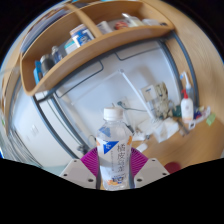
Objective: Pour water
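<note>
Jaws are clamped on the water bottle (pixel 116 155), my gripper (pixel 117 172) holding it upright between both pads (pixel 92 160), lifted before the shelf (pixel 85 50). I judge this the carry step; next I must find a vessel and tilt.

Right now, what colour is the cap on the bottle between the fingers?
White, above a white label with blue print; the bottle shows best in the gripper view.

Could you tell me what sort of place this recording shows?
Probably a home or office workspace: a white desk under a wooden shelf of small items. The gripper holds a labelled water bottle between its fingers.
</note>
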